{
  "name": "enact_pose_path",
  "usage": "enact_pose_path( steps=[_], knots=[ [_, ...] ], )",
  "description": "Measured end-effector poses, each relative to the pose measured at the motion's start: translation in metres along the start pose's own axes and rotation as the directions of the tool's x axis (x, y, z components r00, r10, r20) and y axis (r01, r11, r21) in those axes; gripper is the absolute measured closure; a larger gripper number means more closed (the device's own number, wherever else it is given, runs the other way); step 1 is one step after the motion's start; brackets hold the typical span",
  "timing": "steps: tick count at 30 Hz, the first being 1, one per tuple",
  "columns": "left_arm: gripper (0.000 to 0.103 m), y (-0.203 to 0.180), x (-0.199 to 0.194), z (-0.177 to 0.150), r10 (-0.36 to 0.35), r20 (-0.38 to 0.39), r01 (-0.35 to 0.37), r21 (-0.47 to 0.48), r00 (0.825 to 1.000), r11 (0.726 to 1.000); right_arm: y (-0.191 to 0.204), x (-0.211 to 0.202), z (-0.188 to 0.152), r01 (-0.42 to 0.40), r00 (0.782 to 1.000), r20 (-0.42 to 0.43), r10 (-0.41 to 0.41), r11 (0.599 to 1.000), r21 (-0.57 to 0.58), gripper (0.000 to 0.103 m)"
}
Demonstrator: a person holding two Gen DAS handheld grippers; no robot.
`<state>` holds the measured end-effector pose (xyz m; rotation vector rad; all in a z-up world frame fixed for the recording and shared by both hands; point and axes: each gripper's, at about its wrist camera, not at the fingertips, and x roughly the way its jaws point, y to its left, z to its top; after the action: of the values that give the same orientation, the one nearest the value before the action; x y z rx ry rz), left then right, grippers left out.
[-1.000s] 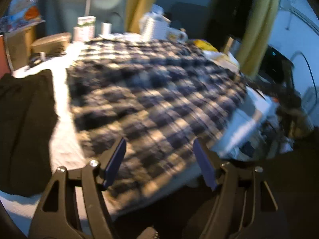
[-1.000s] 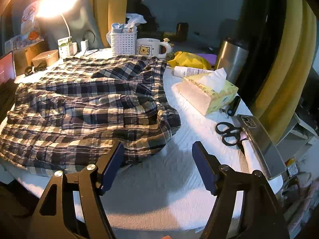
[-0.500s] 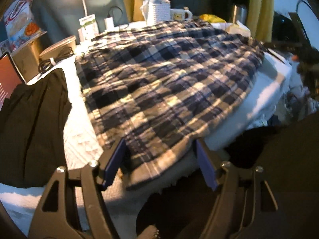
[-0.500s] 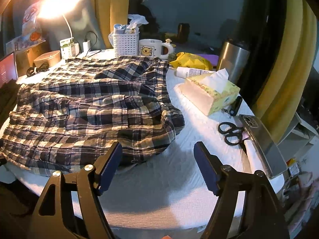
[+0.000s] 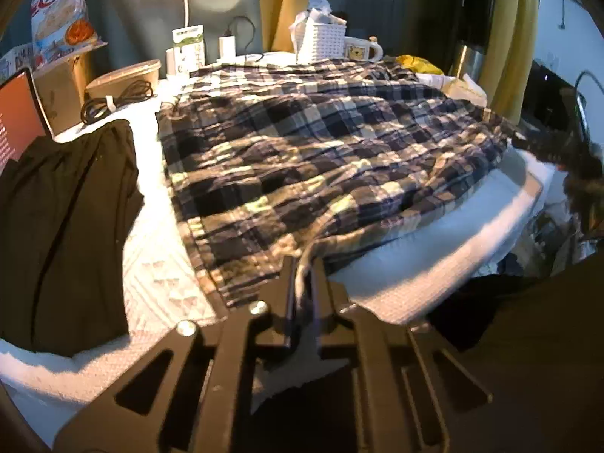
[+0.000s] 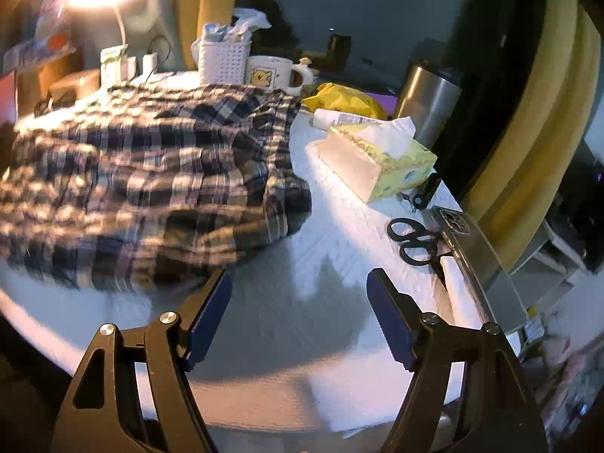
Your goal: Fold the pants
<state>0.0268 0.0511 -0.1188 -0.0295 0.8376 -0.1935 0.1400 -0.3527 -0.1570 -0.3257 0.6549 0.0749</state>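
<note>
no text can be read with certainty. the snack bag [image 5: 62,19] at the table's far left corner carries large print too blurred to make out; the mug [image 6: 270,74] at the far edge bears only a bear picture.

Tissue box [image 6: 381,158], scissors [image 6: 413,239], steel tumbler [image 6: 428,104], bear mug [image 6: 273,73], white basket [image 6: 224,58] on table.

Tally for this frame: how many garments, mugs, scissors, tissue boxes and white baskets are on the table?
Garments: 2, the plaid pants and a black garment
Mugs: 1, the bear mug
Scissors: 1
Tissue boxes: 1
White baskets: 1
Total: 6
</note>
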Motion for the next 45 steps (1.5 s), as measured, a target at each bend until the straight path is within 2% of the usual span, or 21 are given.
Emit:
enact_pose_path(
  steps=[3,7,13,16,17,18,20,25,31,34,40,41,42,43,44,45],
  knots=[
    [0.097,0.003,-0.010,0.001,-0.032,0.017,0.032,-0.021,0.999,0.999,0.008,0.002,-0.002,-0.002,1.000,0.030,0.004,0.997,-0.079,0.026],
    [0.097,0.007,-0.020,0.006,-0.033,0.041,0.034,-0.037,0.999,0.999,0.027,0.022,0.001,0.023,0.998,0.068,-0.010,0.982,-0.186,0.026],
    [0.098,0.009,-0.034,0.014,-0.045,0.074,0.049,-0.056,0.996,0.997,0.030,0.040,0.021,-0.089,0.993,0.067,0.098,0.988,-0.130,0.026],
    [0.098,0.011,-0.043,0.018,-0.069,0.101,0.075,-0.056,0.992,0.996,0.030,0.038,0.027,-0.202,0.974,0.085,0.211,0.974,-0.102,0.026],
    [0.098,0.011,-0.045,0.019,-0.074,0.112,0.080,-0.054,0.991,0.995,0.031,0.038,0.028,-0.228,0.967,0.094,0.237,0.969,-0.092,0.037],
    [0.098,0.011,-0.047,0.020,-0.073,0.118,0.080,-0.053,0.990,0.995,0.031,0.038,0.029,-0.245,0.962,0.103,0.252,0.966,-0.078,0.067],
    [0.098,0.010,-0.052,0.022,-0.071,0.126,0.078,-0.050,0.989,0.996,0.029,0.036,0.031,-0.264,0.957,0.110,0.268,0.963,-0.046,0.097],
    [0.098,0.007,-0.072,0.030,-0.065,0.174,0.073,-0.040,0.983,0.997,0.028,0.006,0.034,-0.244,0.953,0.167,0.251,0.968,-0.062,0.098],
    [0.098,0.009,-0.108,0.046,-0.053,0.276,0.066,-0.040,0.960,0.997,0.012,-0.031,0.043,-0.191,0.957,0.212,0.198,0.980,-0.055,0.098],
    [0.098,0.012,-0.119,0.051,-0.050,0.310,0.063,-0.033,0.949,0.997,0.005,-0.040,0.045,-0.202,0.956,0.211,0.205,0.979,-0.036,0.098],
    [0.096,0.022,-0.087,0.042,-0.037,0.213,0.047,-0.039,0.976,0.998,0.005,-0.019,0.029,-0.162,0.980,0.110,0.163,0.987,-0.022,0.095],
    [0.096,0.024,-0.074,0.039,-0.033,0.166,0.041,-0.049,0.986,0.998,0.005,-0.016,0.026,-0.161,0.982,0.099,0.163,0.987,-0.020,0.087],
    [0.095,0.024,-0.067,0.036,-0.030,0.141,0.038,-0.054,0.990,0.998,0.005,-0.015,0.023,-0.155,0.983,0.094,0.156,0.988,-0.018,0.072],
    [0.095,0.022,-0.057,0.032,-0.036,0.116,0.043,-0.054,0.993,0.998,0.004,-0.015,0.021,-0.148,0.984,0.095,0.149,0.989,-0.016,0.062],
    [0.093,0.020,-0.053,0.028,-0.045,0.105,0.050,-0.046,0.993,0.998,0.002,-0.017,0.019,-0.146,0.984,0.099,0.146,0.989,-0.011,0.046],
    [0.092,0.014,-0.047,0.025,-0.064,0.087,0.067,-0.029,0.994,0.997,0.000,-0.018,0.018,-0.144,0.984,0.101,0.144,0.989,-0.007,0.041]
  ],
)
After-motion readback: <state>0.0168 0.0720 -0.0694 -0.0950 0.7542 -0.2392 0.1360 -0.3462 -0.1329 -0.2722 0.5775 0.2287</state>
